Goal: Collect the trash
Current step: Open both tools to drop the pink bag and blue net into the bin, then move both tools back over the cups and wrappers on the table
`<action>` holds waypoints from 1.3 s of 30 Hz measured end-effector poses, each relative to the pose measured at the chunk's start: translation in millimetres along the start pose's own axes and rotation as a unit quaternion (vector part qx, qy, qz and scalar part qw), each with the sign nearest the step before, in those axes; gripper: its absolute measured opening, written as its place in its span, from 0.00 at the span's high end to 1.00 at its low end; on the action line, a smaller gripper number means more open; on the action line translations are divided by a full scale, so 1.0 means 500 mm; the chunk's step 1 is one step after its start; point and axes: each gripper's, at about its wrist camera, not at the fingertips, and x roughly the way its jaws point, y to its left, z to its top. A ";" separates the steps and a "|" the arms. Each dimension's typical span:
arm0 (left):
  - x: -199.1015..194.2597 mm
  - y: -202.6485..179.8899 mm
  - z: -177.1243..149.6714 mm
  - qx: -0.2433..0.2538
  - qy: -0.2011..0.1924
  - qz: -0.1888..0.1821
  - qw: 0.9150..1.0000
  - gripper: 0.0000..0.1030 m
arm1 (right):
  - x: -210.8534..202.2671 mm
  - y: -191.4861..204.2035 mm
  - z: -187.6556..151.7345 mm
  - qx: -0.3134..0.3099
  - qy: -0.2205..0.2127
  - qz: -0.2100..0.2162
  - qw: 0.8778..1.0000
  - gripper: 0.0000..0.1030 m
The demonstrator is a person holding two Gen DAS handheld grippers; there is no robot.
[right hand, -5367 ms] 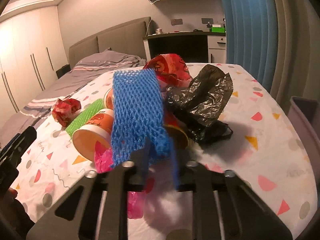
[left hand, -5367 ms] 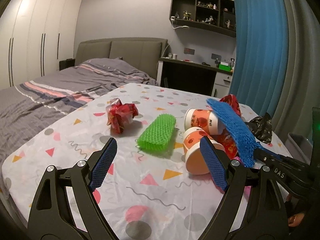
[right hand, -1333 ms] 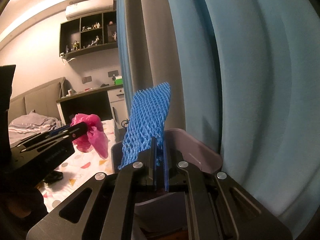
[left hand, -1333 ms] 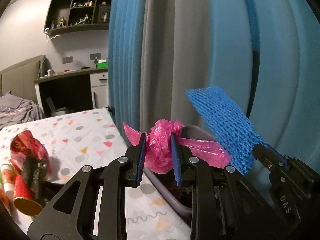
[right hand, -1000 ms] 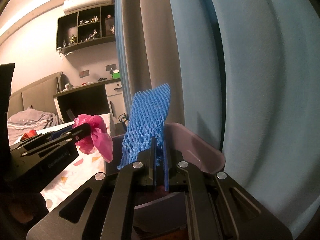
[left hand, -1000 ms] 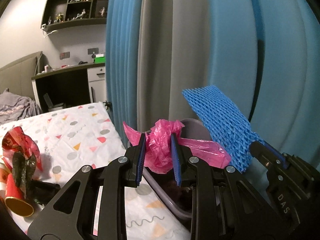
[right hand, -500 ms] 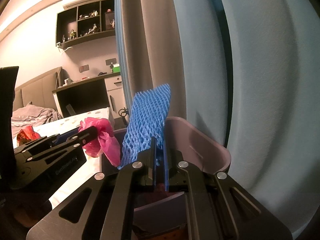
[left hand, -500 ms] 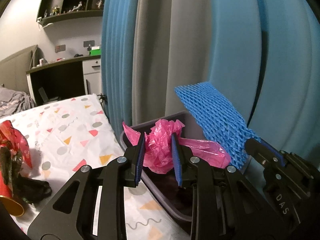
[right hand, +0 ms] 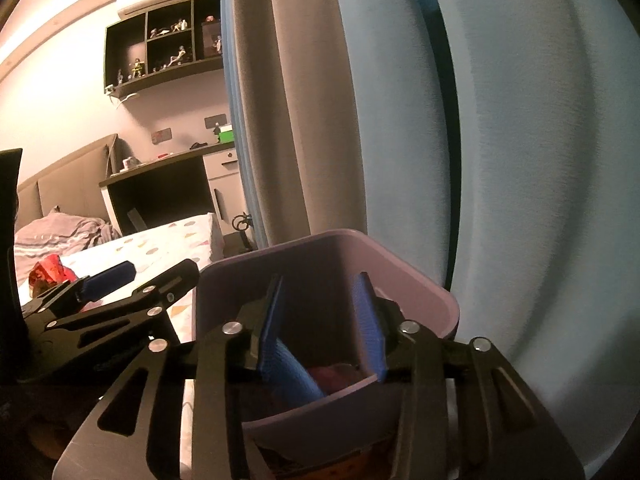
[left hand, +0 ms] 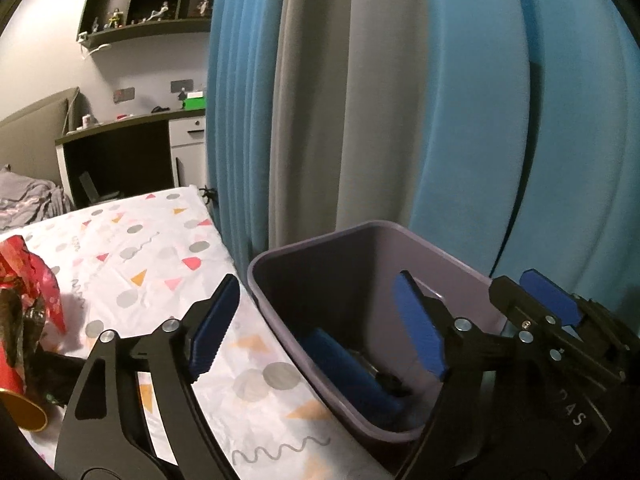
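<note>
Both grippers hang over the bin (left hand: 440, 256), lower centre of frame. Left gripper (left hand: 316, 328) jaws opening wide, empty; right gripper (right hand: 320, 320) jaws opening, empty. Blue net (left hand: 344, 368) lies inside the bin. Risk: jaws clip the rim on withdrawal, tipping it.

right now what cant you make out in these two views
- Bin bottom: left wrist view, dark, cut by its near wall; only the blue foam net shows.
- Pink bag: right wrist view, a dim pinkish patch, partly behind the net.
- Paper cup: left wrist view, cut off by the edge.
- Shelf figures: too small.
- Left tool and right tool: jaws opening, nothing between them.
</note>
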 end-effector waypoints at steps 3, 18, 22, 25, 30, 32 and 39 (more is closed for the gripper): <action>-0.004 0.000 -0.003 0.003 -0.001 0.005 1.000 0.23 | -0.006 -0.001 -0.004 0.001 0.001 -0.003 1.000 0.58; -0.085 0.046 -0.024 -0.007 -0.010 0.053 0.999 0.22 | -0.053 0.014 -0.010 -0.006 -0.017 -0.007 1.000 0.31; -0.131 0.074 -0.044 -0.018 -0.010 0.074 0.997 0.22 | -0.077 0.033 -0.017 -0.010 -0.023 -0.001 1.000 0.22; -0.175 0.103 -0.058 -0.032 -0.015 0.101 0.994 0.22 | -0.096 0.053 -0.031 -0.017 -0.023 0.008 1.000 0.20; -0.247 0.161 -0.083 -0.049 -0.020 0.141 0.989 0.22 | -0.116 0.098 -0.051 -0.028 -0.015 0.030 0.999 0.19; -0.275 0.183 -0.094 -0.051 -0.023 0.160 0.985 0.22 | -0.125 0.119 -0.057 -0.033 -0.014 0.041 0.999 0.19; -0.379 0.280 -0.143 -0.063 -0.033 0.220 0.973 0.21 | -0.153 0.227 -0.081 -0.057 -0.008 0.089 0.994 0.19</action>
